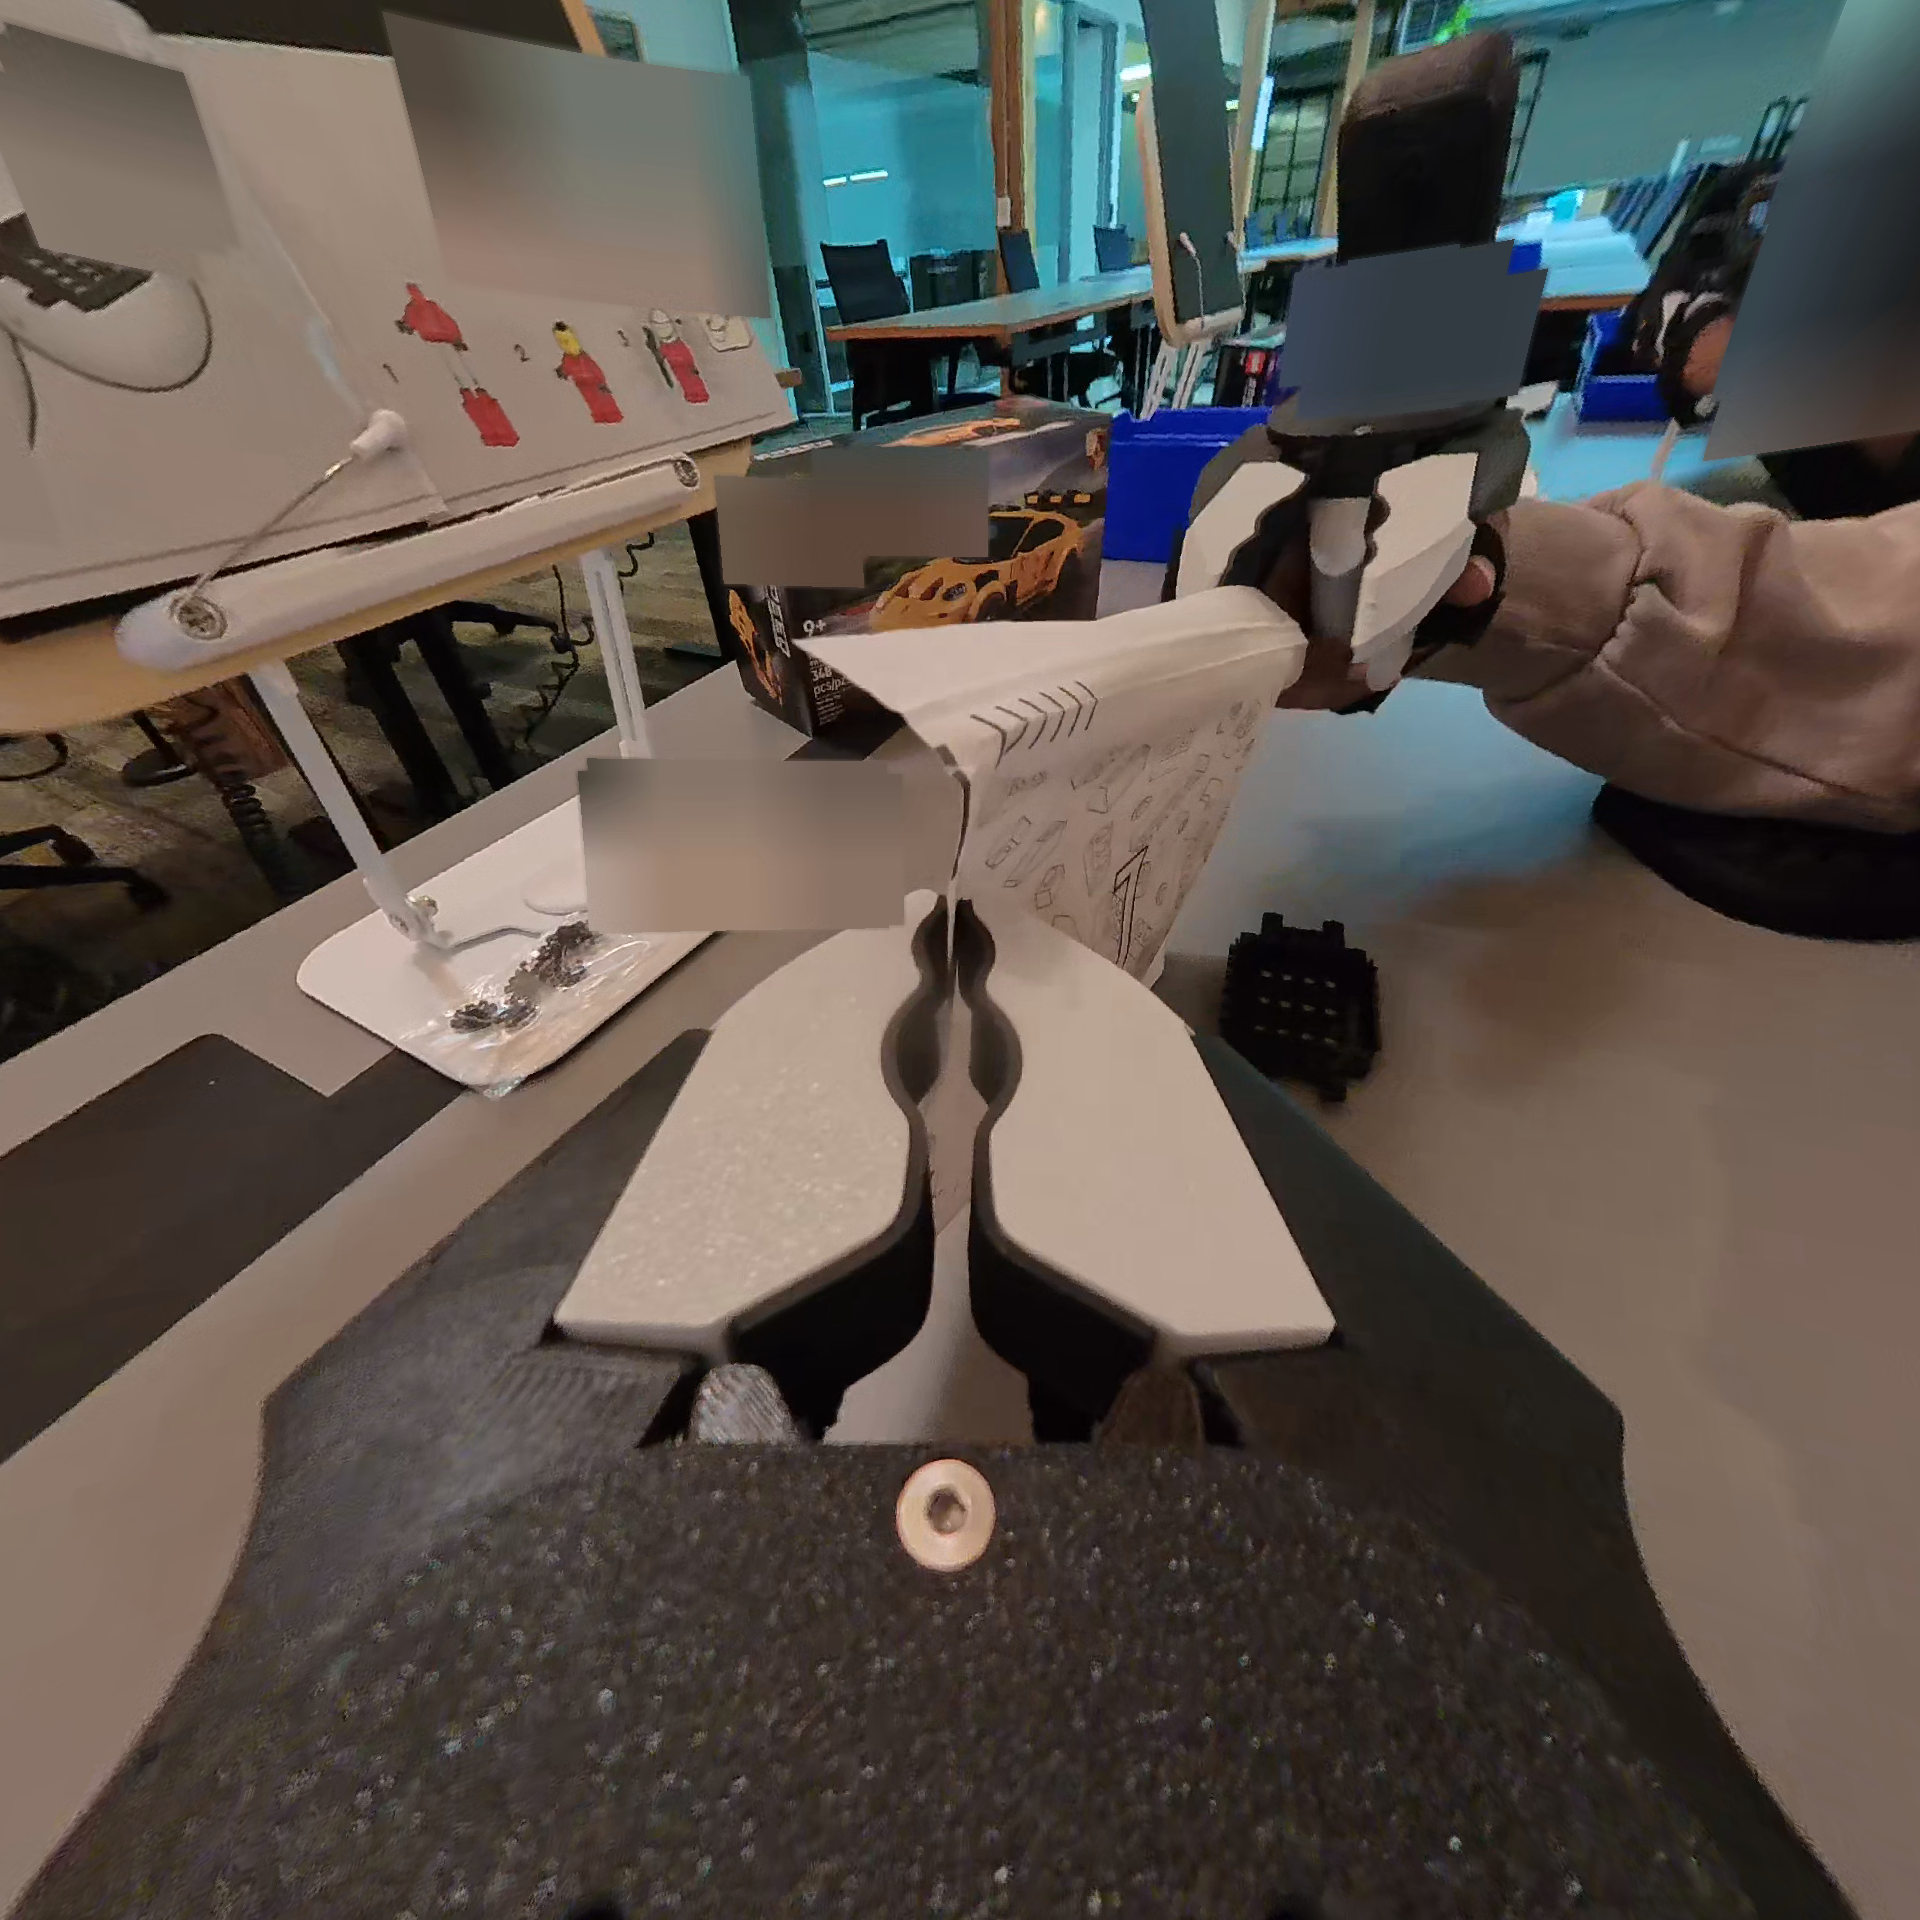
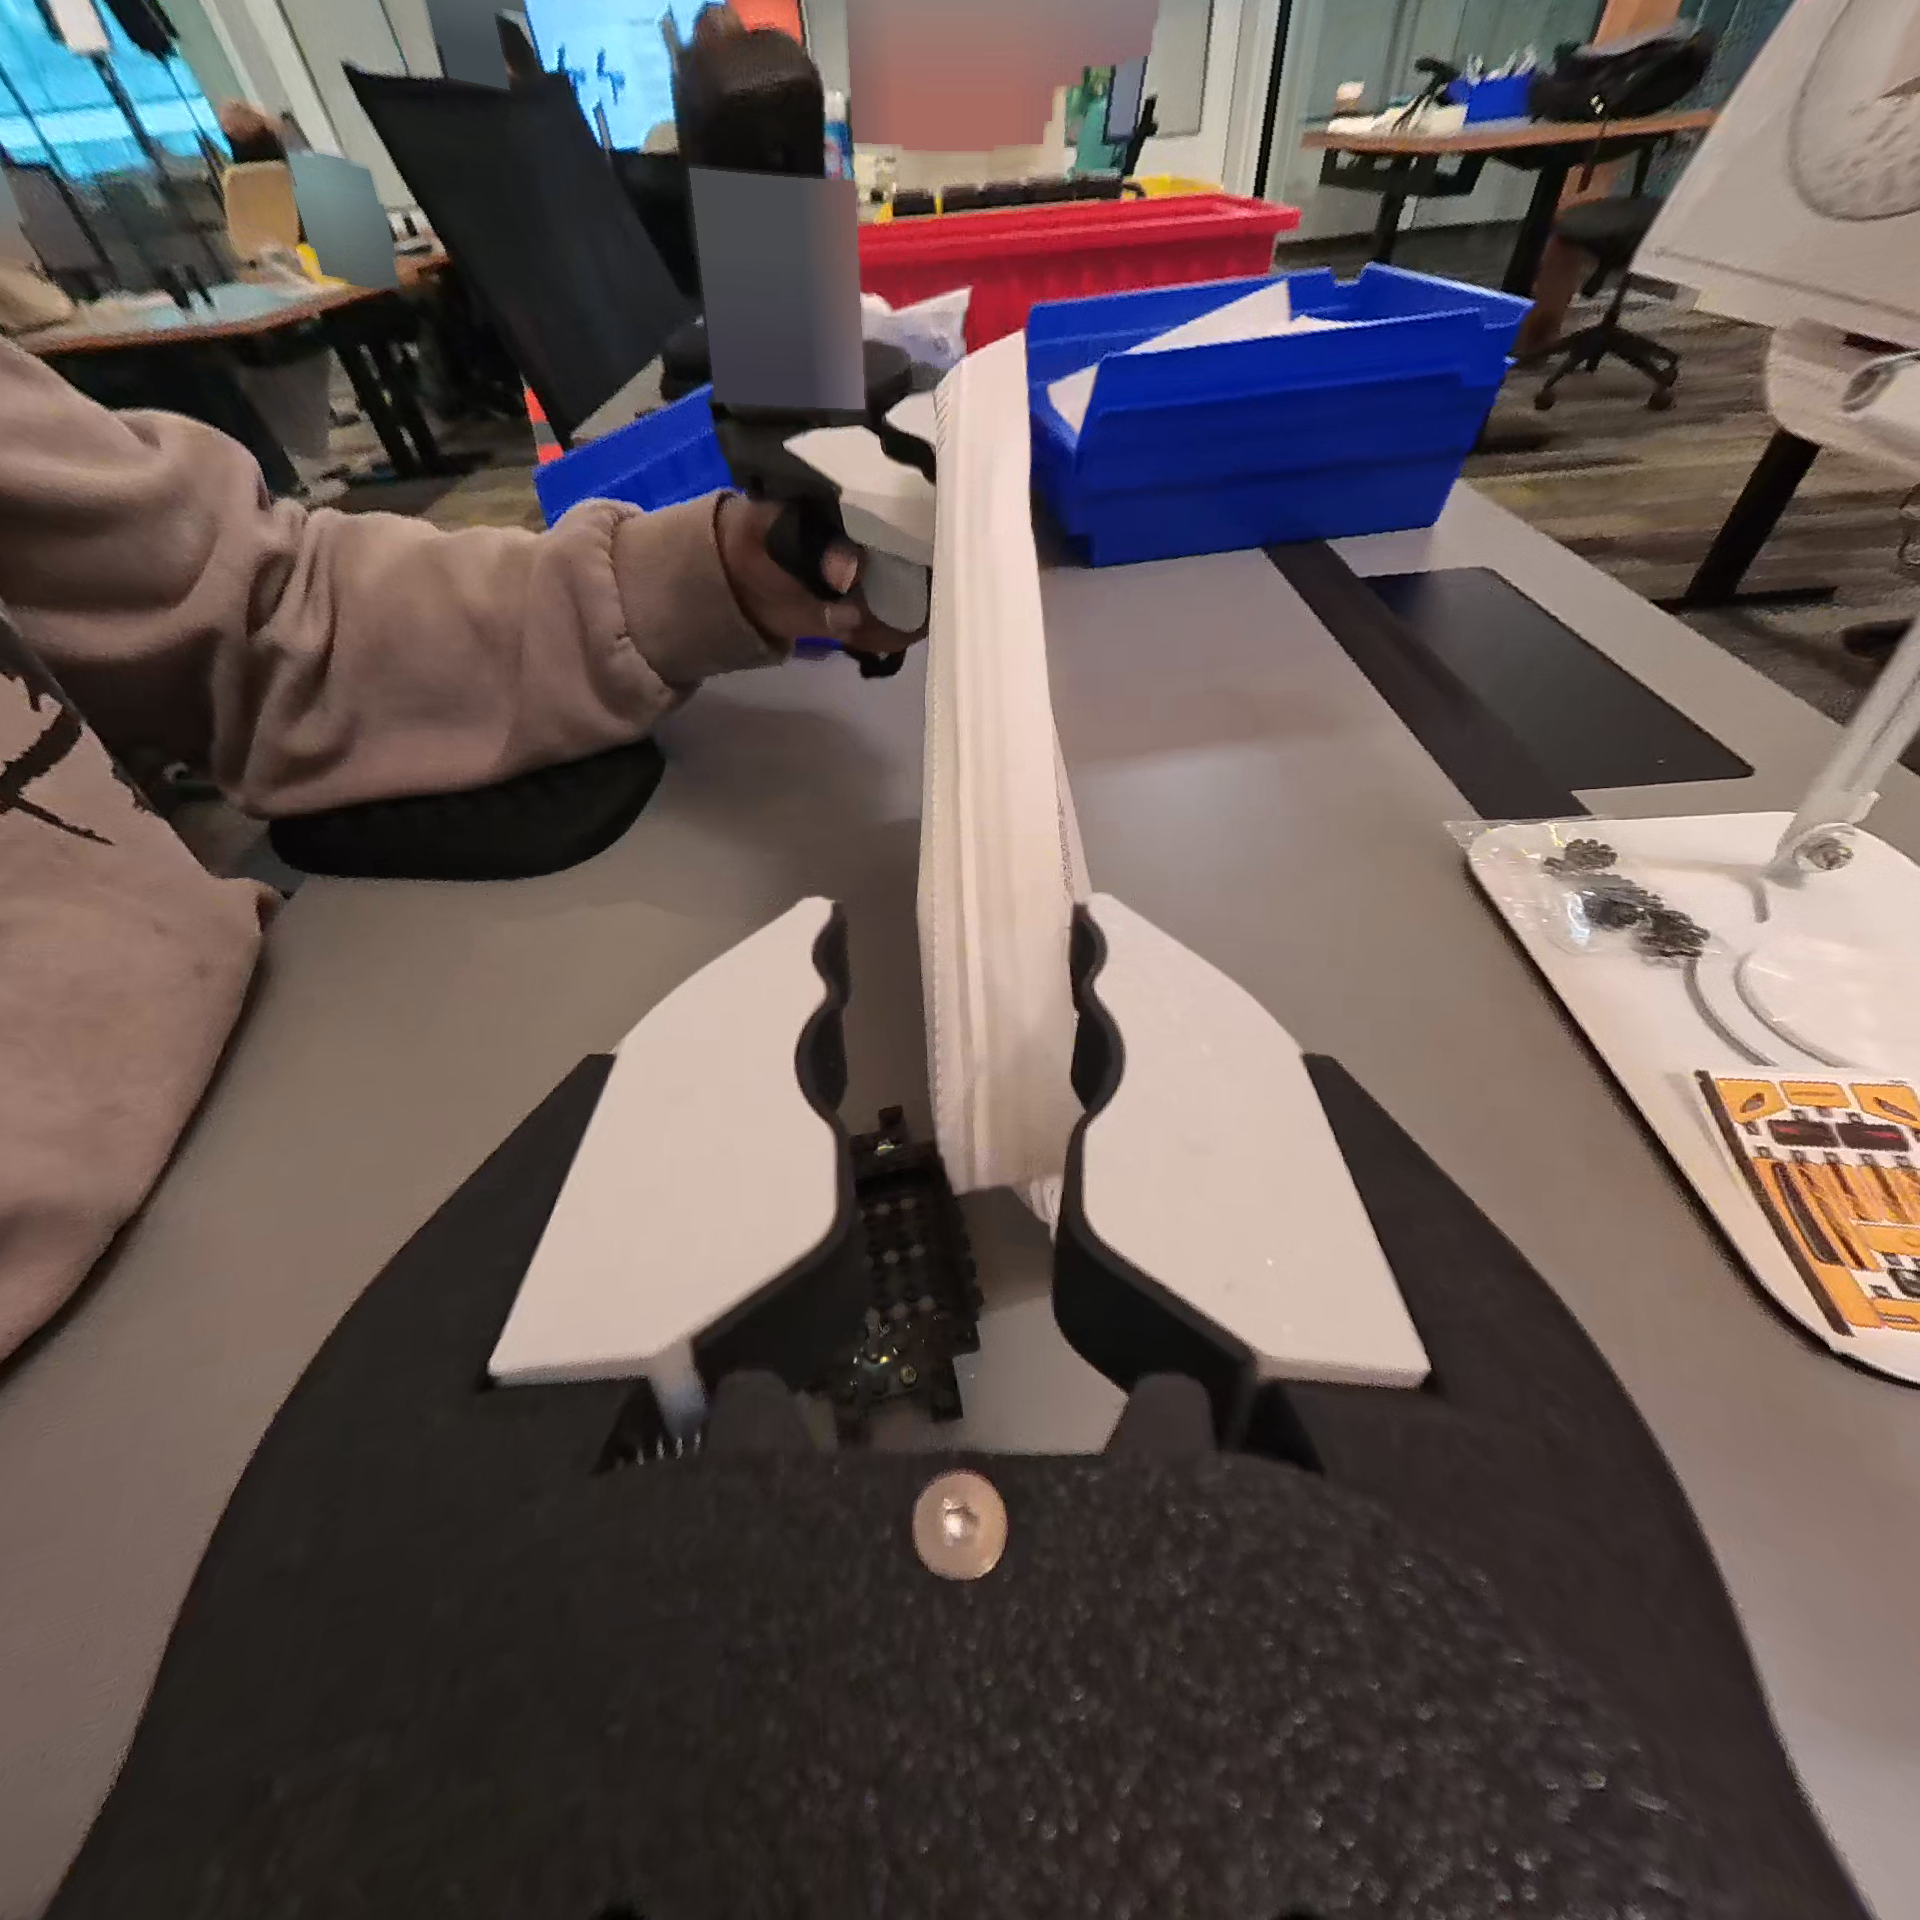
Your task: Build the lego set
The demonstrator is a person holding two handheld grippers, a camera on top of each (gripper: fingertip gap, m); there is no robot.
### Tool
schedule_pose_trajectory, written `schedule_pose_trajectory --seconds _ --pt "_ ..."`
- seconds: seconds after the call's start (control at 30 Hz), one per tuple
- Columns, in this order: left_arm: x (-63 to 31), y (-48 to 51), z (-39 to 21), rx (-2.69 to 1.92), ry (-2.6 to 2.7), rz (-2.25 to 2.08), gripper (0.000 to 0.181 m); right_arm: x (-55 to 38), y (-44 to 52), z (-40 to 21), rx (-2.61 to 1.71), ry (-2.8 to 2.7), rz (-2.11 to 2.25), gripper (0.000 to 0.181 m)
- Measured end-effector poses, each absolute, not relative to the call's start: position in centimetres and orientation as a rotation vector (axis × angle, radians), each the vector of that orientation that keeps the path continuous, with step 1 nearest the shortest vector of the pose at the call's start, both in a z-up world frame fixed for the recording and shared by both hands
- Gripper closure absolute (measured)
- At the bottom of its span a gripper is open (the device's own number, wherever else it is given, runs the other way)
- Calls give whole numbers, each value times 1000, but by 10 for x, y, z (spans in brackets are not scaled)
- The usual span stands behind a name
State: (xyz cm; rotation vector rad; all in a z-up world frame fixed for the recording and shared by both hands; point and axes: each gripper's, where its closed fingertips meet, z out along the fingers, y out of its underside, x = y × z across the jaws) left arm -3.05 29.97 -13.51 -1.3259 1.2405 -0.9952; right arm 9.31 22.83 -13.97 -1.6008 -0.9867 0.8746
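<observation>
A white paper parts bag (image 1: 1112, 800) with printed brick outlines hangs above the grey table. My left gripper (image 1: 951, 925) is shut on one edge of it. The bag's folded top edge (image 2: 987, 779) runs from the left gripper (image 2: 914, 447) to my right gripper (image 2: 956, 935). The right jaws stand apart around the bag's end, which rests against the right finger (image 2: 1195, 1091). The right gripper also shows in the left wrist view (image 1: 1340, 561). A black lego assembly (image 1: 1299, 1013) sits on the table, below the right gripper (image 2: 914, 1278).
An instruction booklet (image 1: 416, 395) stands on a white stand whose base (image 1: 353, 977) carries a clear bag of black parts (image 1: 530, 977) and a sticker sheet (image 2: 1829, 1195). The lego box (image 1: 935, 582), blue bins (image 2: 1247, 416) and a red bin (image 2: 1081, 249) stand behind. My hands' fingertips stand some 15 cm from each other.
</observation>
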Motion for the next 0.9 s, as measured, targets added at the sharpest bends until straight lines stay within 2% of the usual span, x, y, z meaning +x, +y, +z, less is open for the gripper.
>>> schedule_pose_trajectory --seconds 0.17,0.3,0.57,0.8,0.9 --pt "-30 295 -130 -1323 1316 -872 181 92 226 -131 -1608 -1066 800 180" --pt "-32 294 -134 -1368 1342 -860 181 99 241 -126 -1596 -1085 534 181" --pt "-27 293 -135 -1490 1329 -857 181 116 283 -125 -1430 -1061 -413 181" --pt "-30 301 -131 -1534 1274 -808 181 111 279 -125 -1483 -1027 -113 180" --pt "-31 295 -129 -1473 1318 -786 181 109 272 -119 -1524 -1053 10 171"
